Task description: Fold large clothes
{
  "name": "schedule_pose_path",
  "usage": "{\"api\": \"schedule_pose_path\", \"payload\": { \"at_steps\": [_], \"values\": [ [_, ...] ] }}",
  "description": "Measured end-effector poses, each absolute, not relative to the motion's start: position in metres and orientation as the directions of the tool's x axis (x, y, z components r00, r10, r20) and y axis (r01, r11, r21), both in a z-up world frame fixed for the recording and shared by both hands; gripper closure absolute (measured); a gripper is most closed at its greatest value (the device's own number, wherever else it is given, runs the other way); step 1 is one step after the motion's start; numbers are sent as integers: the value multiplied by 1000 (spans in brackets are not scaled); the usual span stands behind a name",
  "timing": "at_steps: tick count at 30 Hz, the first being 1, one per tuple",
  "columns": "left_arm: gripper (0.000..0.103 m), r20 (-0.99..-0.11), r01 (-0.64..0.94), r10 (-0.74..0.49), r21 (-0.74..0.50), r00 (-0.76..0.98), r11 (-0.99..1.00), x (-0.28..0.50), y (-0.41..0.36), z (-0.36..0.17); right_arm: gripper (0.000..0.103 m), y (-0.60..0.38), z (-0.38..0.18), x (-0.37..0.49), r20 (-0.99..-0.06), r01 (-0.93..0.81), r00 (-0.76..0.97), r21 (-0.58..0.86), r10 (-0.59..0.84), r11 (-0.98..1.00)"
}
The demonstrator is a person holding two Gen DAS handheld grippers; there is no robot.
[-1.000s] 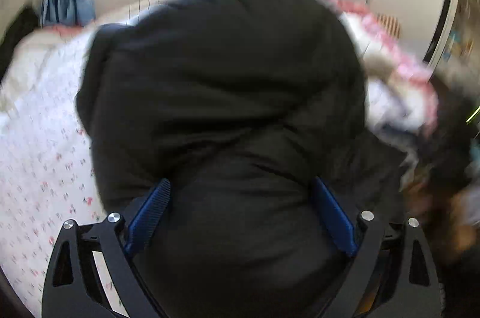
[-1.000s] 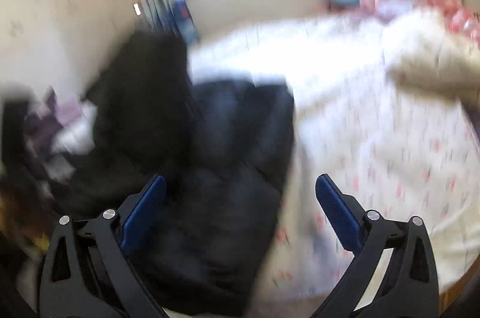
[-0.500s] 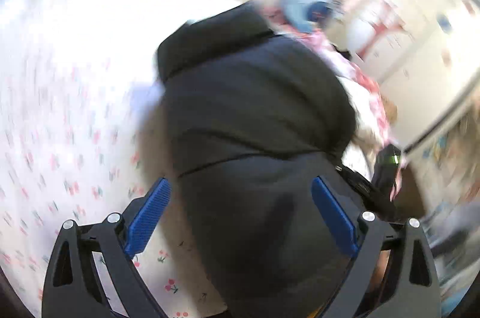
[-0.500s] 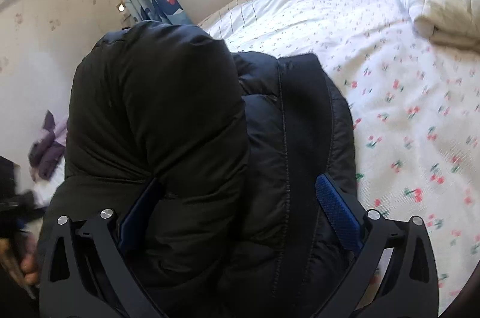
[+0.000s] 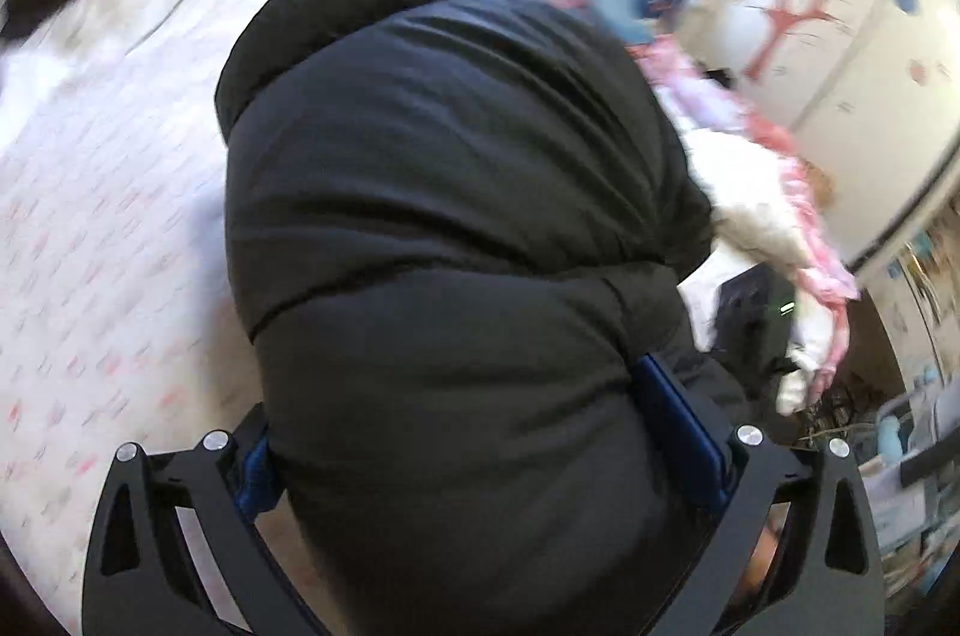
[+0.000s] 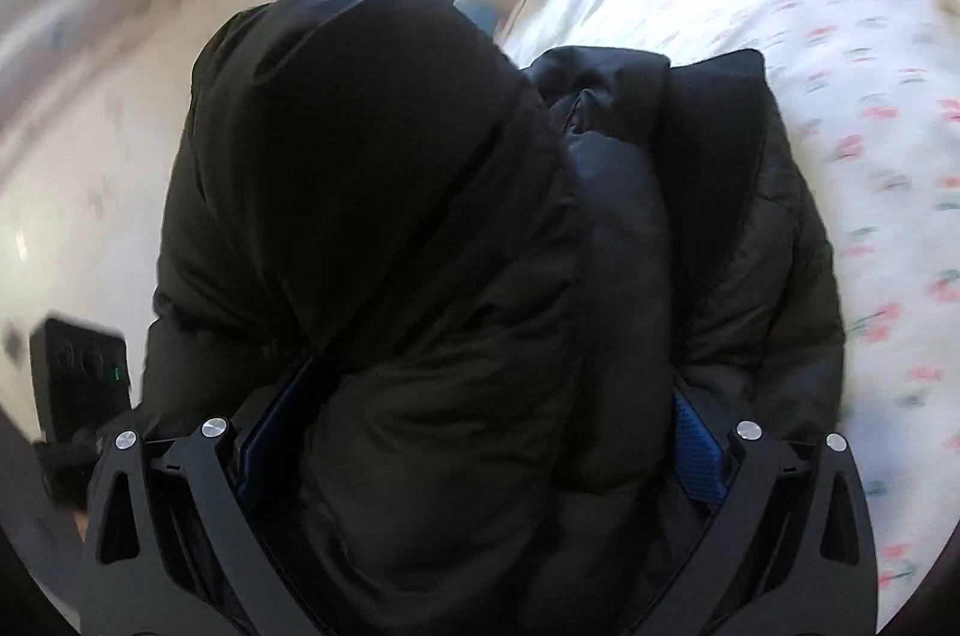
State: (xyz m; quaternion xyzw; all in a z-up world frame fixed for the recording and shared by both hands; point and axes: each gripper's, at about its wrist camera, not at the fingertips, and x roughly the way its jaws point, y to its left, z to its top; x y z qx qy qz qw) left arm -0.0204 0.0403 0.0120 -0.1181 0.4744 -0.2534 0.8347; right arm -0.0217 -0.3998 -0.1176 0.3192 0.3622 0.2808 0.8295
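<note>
A bulky black puffer jacket (image 5: 456,240) lies bunched up on the flowered bed sheet (image 5: 102,228). My left gripper (image 5: 480,432) straddles its near end. Its jaws are opening and stand very wide. Padding bulges between them and covers most of the left pad, while the blue right pad (image 5: 678,420) lies along the fabric. In the right wrist view the same jacket (image 6: 420,228) fills the middle, with its zipper edge to the right. My right gripper (image 6: 474,438) also stands wide around a thick fold, both blue pads half buried in the cloth.
A white and pink quilt (image 5: 774,192) is heaped at the right of the bed. Beyond it is a wall with a red tree sticker (image 5: 786,24). Cluttered shelves (image 5: 900,444) stand at the far right. The bed sheet (image 6: 852,54) stretches to the right of the jacket.
The left gripper has swung over the jacket, so the fabric now fills the gap that showed beside its left pad. The right gripper has rolled and sunk deeper around the fold.
</note>
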Motion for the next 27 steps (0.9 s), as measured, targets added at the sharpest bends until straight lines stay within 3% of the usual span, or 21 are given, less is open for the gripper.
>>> {"api": "schedule_pose_path", "payload": {
  "at_steps": [3, 6, 8, 10, 12, 14, 16, 18, 21, 23, 27],
  "values": [
    [8, -761, 211, -500, -454, 414, 866, -28, 81, -1, 6, -394, -100, -31, -545, -279, 574, 573, 612, 771],
    [8, -696, 212, -427, -377, 577, 902, -42, 88, 33, 6, -405, -100, -39, -625, -269, 583, 453, 518, 850],
    [8, -647, 236, -449, -392, 616, 889, -38, 75, 50, 6, -411, -108, -46, -659, -266, 550, 444, 513, 856],
    [8, -665, 277, -467, -377, 583, 884, -25, 46, 49, 6, -411, -102, -39, -682, -283, 528, 421, 506, 862],
    [7, -732, 310, -436, -314, 523, 898, -17, 15, 27, 6, -410, -92, -24, -683, -293, 537, 399, 495, 869],
    [7, -780, 320, -318, -160, 538, 934, -20, -15, 2, 6, -416, -65, -33, -609, -317, 618, 385, 497, 867],
    [7, -776, 311, -323, -171, 543, 935, -23, -17, -6, 6, -422, -35, -35, -523, -334, 696, 372, 493, 866],
    [7, -771, 314, -328, -174, 546, 933, -21, -21, -4, 6, -419, -22, -23, -510, -327, 721, 347, 470, 879],
    [7, -767, 317, -333, -178, 549, 932, -16, -23, -9, 6, -413, -43, 23, -623, -244, 685, 292, 377, 925],
    [7, -760, 337, -340, -169, 554, 926, -14, -25, -8, 6, -412, -95, 51, -711, -207, 594, 317, 377, 925],
    [7, -775, 362, -331, -142, 538, 921, -15, -32, -8, 6, -420, -107, 56, -746, -180, 564, 308, 354, 934]
  ]
}}
